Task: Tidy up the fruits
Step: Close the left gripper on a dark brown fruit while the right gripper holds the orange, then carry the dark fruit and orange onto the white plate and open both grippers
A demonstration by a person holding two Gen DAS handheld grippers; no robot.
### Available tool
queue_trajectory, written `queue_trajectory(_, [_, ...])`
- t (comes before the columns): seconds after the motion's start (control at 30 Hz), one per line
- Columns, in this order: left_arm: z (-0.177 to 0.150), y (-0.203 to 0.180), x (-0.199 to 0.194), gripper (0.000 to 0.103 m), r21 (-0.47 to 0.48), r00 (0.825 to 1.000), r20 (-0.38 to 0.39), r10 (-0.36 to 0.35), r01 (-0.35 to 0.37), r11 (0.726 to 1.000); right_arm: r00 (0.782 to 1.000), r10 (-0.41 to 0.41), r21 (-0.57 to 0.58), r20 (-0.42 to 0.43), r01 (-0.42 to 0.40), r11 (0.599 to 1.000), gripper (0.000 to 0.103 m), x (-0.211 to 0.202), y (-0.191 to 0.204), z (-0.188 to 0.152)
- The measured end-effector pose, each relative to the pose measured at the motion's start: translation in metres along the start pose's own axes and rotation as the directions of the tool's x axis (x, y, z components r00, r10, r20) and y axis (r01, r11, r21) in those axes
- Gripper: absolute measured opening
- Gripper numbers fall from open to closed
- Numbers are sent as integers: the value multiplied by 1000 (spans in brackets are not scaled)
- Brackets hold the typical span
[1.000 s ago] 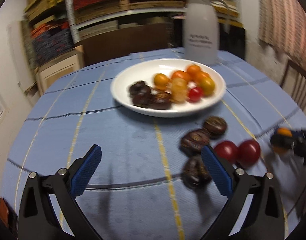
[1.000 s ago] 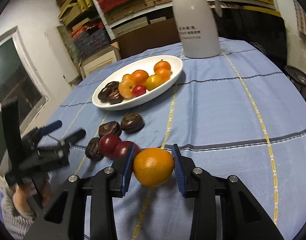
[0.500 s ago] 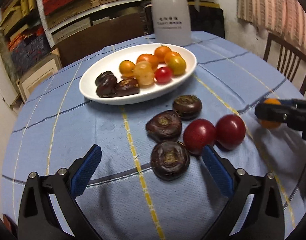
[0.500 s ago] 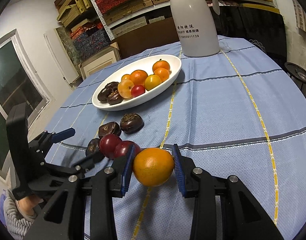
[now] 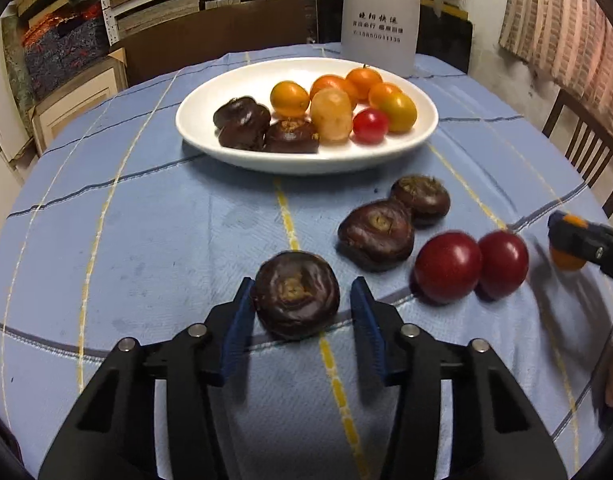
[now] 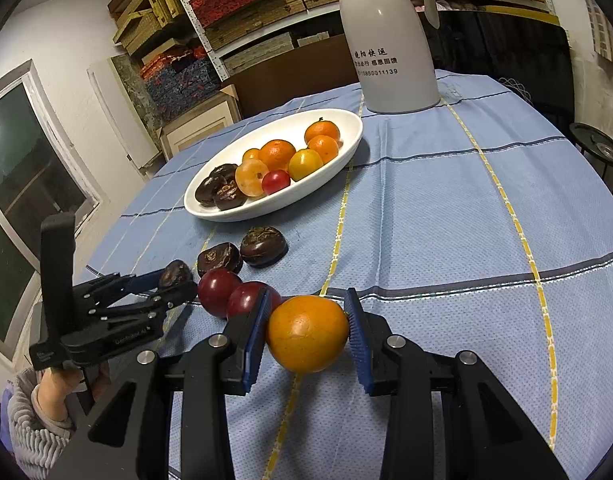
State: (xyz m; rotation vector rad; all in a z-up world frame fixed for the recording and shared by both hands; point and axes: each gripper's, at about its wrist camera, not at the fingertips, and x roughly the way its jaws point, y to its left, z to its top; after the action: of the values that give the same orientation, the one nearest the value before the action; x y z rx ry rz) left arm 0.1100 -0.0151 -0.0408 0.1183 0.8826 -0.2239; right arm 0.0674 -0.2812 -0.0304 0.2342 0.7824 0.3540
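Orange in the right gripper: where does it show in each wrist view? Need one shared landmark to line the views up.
Left wrist: orange at the far right edge, mostly hidden behind the right gripper.
Right wrist: low centre, clamped between the blue pads of the right gripper, above the tablecloth.
Shared landmark: the white plate of fruit, beyond the loose fruit in both views.

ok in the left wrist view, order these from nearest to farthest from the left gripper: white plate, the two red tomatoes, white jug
From the left gripper:
1. Two red tomatoes, just to its right on the cloth.
2. White plate, farther back, mid-table.
3. White jug, behind the plate at the far edge.
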Motion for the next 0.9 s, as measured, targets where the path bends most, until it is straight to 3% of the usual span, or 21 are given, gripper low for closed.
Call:
queue_trajectory(0.1, [4, 6, 5, 48, -36, 999, -6, -32, 32, 999, 1000, -2, -3, -5, 2, 1000, 38, 2, 1, 0])
queue_trajectory(0.17, [4, 4, 6, 40, -30, 1000, -5, -23, 23, 999, 1000, -4, -3, -10, 4, 1000, 38, 3, 1, 0])
queue_trajectory(0.47, [16, 15, -21, 40, -73, 997, 69, -43, 48, 996, 1000, 13, 16, -28, -13, 1000, 38, 4, 0, 7])
queue_trajectory(0.6, [54, 26, -34, 40, -53, 994, 112, 3, 3, 999, 1000, 3, -44, 10, -2, 999, 38, -11, 16, 45])
queue_trajectory(0.7, [86, 33, -35, 40, -70, 990, 142, 1, 9, 997, 999, 4, -87, 39, 0, 996, 38, -13, 32, 79])
queue_trajectory(0.9, [144, 46, 0, 40, -113, 987, 161, -18, 36, 993, 999, -1, -78, 45, 5, 997, 38, 40, 45, 134])
